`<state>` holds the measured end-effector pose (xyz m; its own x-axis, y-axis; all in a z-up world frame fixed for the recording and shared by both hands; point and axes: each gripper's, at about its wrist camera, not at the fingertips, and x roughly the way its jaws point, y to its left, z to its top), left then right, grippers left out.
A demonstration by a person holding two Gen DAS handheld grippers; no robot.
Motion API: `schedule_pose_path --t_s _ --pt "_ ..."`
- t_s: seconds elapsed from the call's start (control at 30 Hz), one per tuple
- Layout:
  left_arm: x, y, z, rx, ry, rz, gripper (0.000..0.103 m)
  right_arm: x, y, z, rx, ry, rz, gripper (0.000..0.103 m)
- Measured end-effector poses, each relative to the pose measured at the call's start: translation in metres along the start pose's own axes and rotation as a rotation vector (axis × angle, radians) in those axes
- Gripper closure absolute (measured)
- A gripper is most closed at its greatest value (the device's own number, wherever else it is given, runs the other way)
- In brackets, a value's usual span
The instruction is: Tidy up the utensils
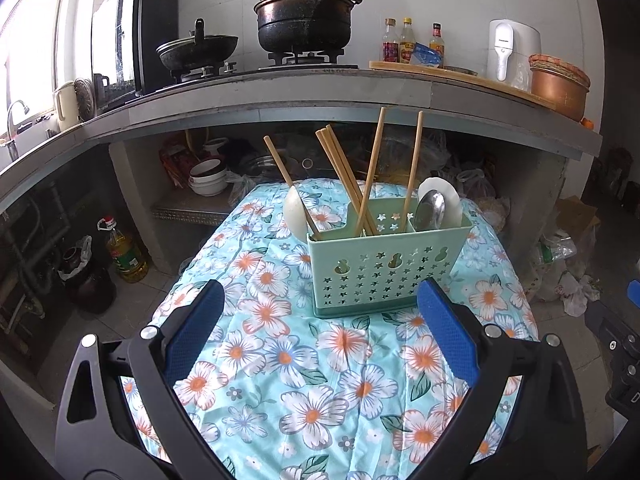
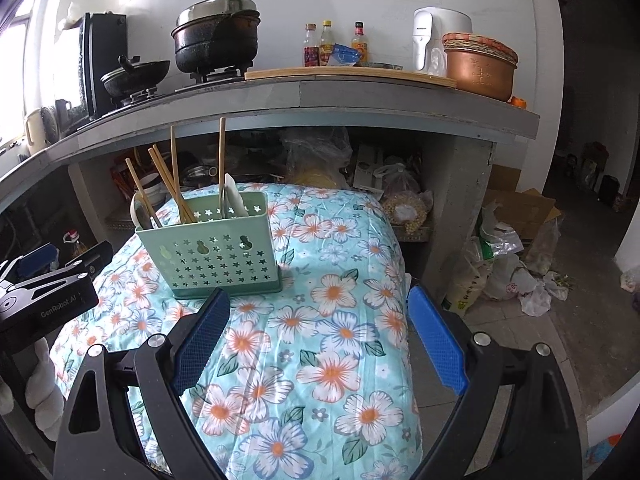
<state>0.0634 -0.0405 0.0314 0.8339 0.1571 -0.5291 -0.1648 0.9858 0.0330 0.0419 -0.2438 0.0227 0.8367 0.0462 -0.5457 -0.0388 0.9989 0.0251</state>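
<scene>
A mint-green perforated utensil caddy [image 1: 380, 268] stands on a floral-clothed table [image 1: 288, 360]. It holds several wooden chopsticks [image 1: 344, 176], a white spoon [image 1: 295, 210] at its left end, and a metal spoon [image 1: 429, 210] with a white spoon behind it at its right end. My left gripper [image 1: 320, 304] is open and empty, just in front of the caddy. In the right wrist view the caddy [image 2: 216, 256] sits ahead to the left. My right gripper [image 2: 318, 304] is open and empty over the cloth. The left gripper's body [image 2: 44, 288] shows at the left edge.
A concrete counter [image 1: 280, 92] runs behind the table with pots on a stove [image 1: 304, 16], sauce bottles [image 1: 406, 40], a white appliance [image 1: 512, 48] and a copper pot [image 1: 558, 84]. Bowls, bags and an oil bottle [image 1: 124, 252] lie under it. Bags and cardboard litter the floor at right [image 2: 512, 248].
</scene>
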Motion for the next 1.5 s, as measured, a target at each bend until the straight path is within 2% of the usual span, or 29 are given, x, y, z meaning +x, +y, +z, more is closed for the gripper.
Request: schedule_pose_path --t_s 0.63,0.97,1.5 --pt "-0.001 0.015 -0.003 -0.005 0.010 0.067 0.010 -0.005 -0.023 0.001 0.042 -0.011 -0.057 0.015" --pt "-0.001 0.031 -0.004 -0.030 0.025 0.089 0.010 -0.002 -0.018 0.001 0.034 -0.005 -0.049 0.015" --pt "0.000 0.032 -0.003 -0.030 0.037 0.089 0.010 -0.002 -0.013 0.002 0.025 -0.004 -0.041 0.015"
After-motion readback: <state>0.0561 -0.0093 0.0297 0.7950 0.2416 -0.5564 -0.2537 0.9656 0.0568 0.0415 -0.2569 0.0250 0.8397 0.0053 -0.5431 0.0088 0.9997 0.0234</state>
